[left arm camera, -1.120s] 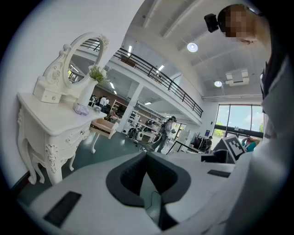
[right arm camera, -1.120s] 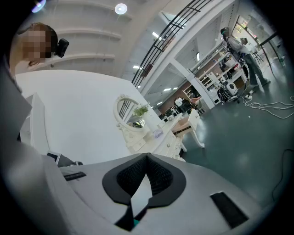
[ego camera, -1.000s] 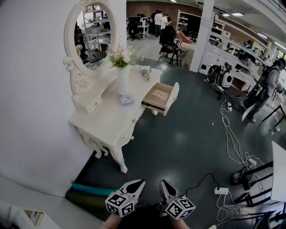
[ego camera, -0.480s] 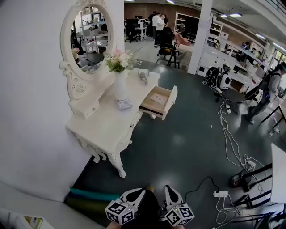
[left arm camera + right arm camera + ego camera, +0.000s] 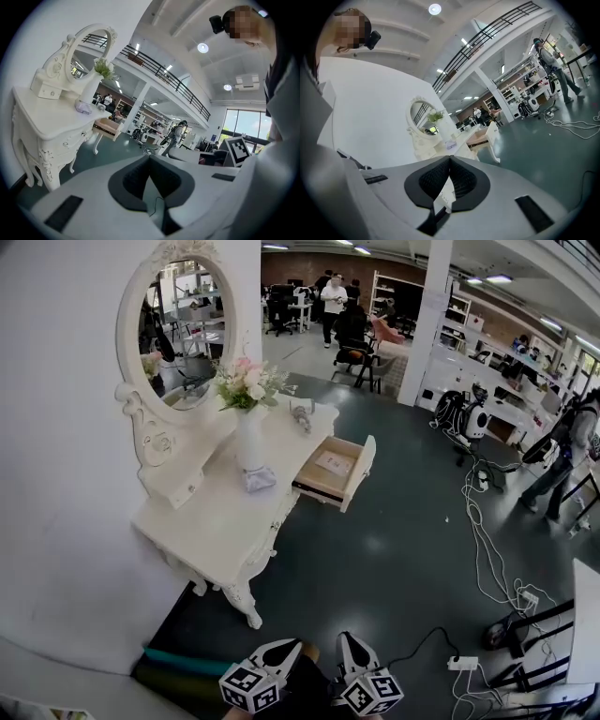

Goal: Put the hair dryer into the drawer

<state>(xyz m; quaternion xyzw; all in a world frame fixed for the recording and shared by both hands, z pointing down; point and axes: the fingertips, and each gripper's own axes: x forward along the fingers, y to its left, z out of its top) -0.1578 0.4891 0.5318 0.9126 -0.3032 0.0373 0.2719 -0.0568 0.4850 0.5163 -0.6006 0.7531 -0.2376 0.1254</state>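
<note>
A grey hair dryer (image 5: 302,415) lies at the far end of the white dressing table (image 5: 216,521), beyond the vase of flowers (image 5: 248,432). The table's drawer (image 5: 336,470) stands pulled out, with a flat packet inside. My left gripper (image 5: 284,651) and right gripper (image 5: 348,647) hang side by side at the bottom of the head view, well short of the table. Both are shut and hold nothing. The left gripper view shows the table (image 5: 44,115) and drawer (image 5: 107,126) ahead on the left. In the right gripper view the drawer (image 5: 480,137) shows beyond the closed jaws.
An oval mirror (image 5: 173,320) backs the table against the white wall. Cables (image 5: 483,521) and a power strip (image 5: 461,663) lie on the dark floor at the right. A teal roll (image 5: 187,664) lies along the wall base. A person (image 5: 562,456) stands at the far right.
Both grippers have slid a little lower in the head view, still shut. The table and drawer now sit slightly more left and nearer in the picture.
</note>
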